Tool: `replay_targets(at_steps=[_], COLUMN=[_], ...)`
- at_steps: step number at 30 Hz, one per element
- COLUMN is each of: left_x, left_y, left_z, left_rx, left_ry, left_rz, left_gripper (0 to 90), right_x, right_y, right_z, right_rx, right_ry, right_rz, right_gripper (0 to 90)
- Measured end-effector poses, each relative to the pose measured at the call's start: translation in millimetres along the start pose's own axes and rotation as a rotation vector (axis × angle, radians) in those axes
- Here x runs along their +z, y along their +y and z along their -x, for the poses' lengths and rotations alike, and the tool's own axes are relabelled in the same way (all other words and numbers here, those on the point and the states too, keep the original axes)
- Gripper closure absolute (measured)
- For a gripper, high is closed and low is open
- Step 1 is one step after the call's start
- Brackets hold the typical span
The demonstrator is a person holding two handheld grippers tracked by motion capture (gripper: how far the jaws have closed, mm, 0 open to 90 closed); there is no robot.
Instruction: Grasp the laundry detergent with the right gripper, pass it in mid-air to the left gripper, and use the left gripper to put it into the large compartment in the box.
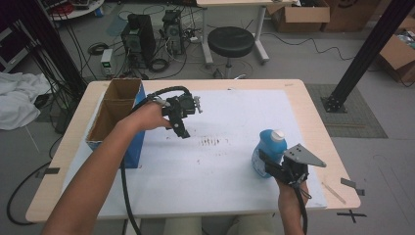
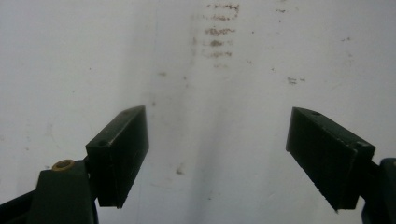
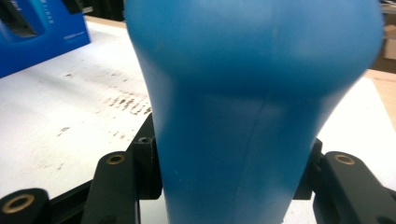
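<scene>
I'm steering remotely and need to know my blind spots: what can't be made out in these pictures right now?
- Blue plastic bottle, right gripper view: cap and base cut off by the frame edges; label out of sight.
- Same bottle, high view: lower body hidden behind the right gripper; label too small to read.
- Open cardboard box with blue sides, high view: its floor lies in shadow, contents unclear.
- Brown smudges, left gripper view: blurred, nature unclear.

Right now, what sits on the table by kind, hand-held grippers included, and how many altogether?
Blue bottle: 1
Open cardboard box: 1
White mat: 1
Hand-held gripper: 2, left hand-held gripper and right hand-held gripper
Total: 5
</scene>
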State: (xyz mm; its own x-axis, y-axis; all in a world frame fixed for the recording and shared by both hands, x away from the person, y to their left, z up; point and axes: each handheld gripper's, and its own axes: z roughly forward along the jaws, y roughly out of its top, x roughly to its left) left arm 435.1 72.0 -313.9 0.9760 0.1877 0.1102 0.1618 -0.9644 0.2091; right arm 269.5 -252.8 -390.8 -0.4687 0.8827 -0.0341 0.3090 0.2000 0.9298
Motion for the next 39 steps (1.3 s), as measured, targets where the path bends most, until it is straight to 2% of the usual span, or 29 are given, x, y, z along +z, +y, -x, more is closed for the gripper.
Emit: replay_targets(at_steps=[1,2,6,9,13,16,17,18,22,30,35,39], left_x=[0.0,-0.9,-4.3,-6.9,-10.5,-13.8,-13.8,-16.0,-20.4,-24.8,-29.4,-32.9], left_y=[0.0,-0.3,-2.2,-2.7,-2.0,-1.3,-1.3,-0.7,0.7,3.2,5.9,8.1], left_z=[0.0,0.4,3.6,5.6,10.4,15.0,15.0,17.8,24.2,33.1,40.6,44.9], left_rx=[0.000,0.001,0.004,0.004,0.017,0.026,0.026,0.031,0.048,0.065,0.082,0.093], left_ry=[0.000,0.000,0.003,0.007,0.011,0.015,0.015,0.020,0.025,0.025,0.018,0.012], left_rz=[0.000,0.001,-0.002,-0.002,0.000,0.005,0.005,0.006,0.006,0.006,-0.004,-0.011], left_gripper=[21.8,21.8,21.8,21.8,21.8,21.8,21.8,21.8,21.8,21.9,21.7,21.8], right_x=[0.0,-0.6,-1.9,-0.8,0.1,1.4,1.4,3.2,8.2,17.4,22.9,28.3], right_y=[0.0,4.5,10.8,17.4,24.1,31.4,31.4,35.2,40.6,47.4,53.1,56.4], right_z=[0.0,2.5,11.9,17.3,27.4,34.7,34.7,38.3,43.6,48.1,50.8,48.8], right_rx=[0.000,-0.016,0.002,-0.024,-0.026,-0.060,-0.060,-0.090,-0.139,-0.223,-0.261,-0.298], right_ry=[0.000,0.026,0.105,0.162,0.235,0.292,0.292,0.328,0.403,0.556,0.680,0.745], right_rz=[0.000,-0.005,0.007,-0.003,0.003,-0.005,-0.005,-0.013,-0.024,-0.016,-0.002,-0.016], right_gripper=[44.7,44.7,44.6,44.7,44.7,44.7,44.7,44.7,44.7,44.7,44.7,44.7])
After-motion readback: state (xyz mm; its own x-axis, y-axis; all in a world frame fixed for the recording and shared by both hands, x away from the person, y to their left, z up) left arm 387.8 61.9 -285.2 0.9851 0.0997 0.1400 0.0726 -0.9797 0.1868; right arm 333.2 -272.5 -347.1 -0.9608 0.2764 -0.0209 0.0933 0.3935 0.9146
